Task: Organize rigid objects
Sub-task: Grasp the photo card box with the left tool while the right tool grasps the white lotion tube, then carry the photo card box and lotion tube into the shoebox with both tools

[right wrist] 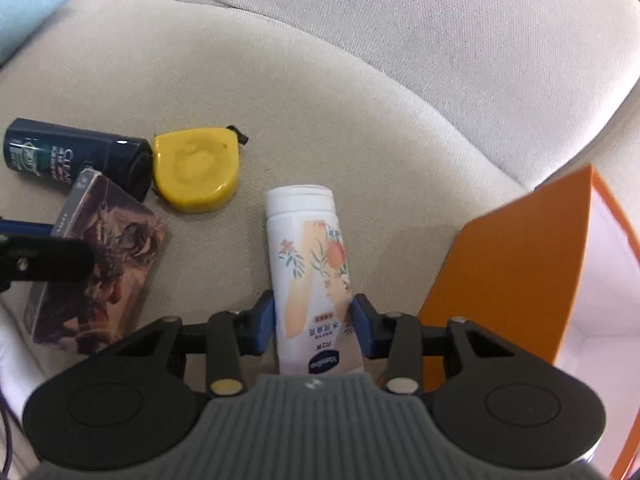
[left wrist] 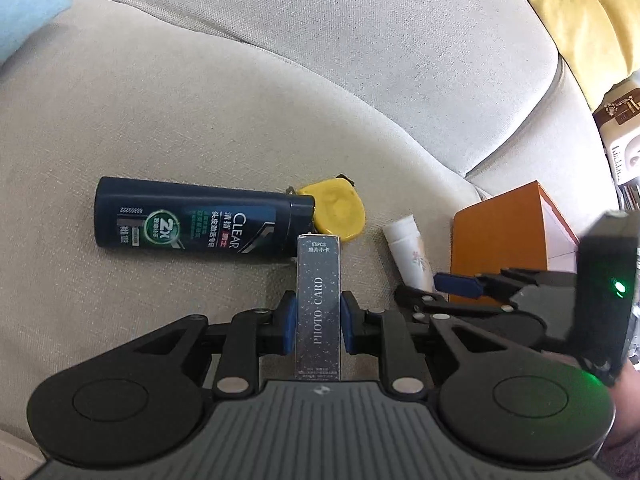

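1. Two hand-held grippers over a beige sofa seat cushion (left wrist: 160, 100), each with something between its blue pads.
2. Left hand-held gripper (left wrist: 318, 326): narrow opening, pads clamped on both thin sides of the photo card box (left wrist: 318, 308) (silver edge reads "PHOTO CARD"). The box's far end sits just in front of the dark shampoo bottle (left wrist: 192, 220).
3. Right hand-held gripper (right wrist: 314, 326): about half open, white lotion bottle (right wrist: 308, 264) between the pads, cap pointing away. Pads look to touch both sides; firm grip or not, cannot tell.
4. Shampoo bottle lies on its side on the cushion, cap end touching the yellow tape measure (left wrist: 338, 208).
5. Orange box (right wrist: 520, 276) stands to the right of the lotion bottle, near it.
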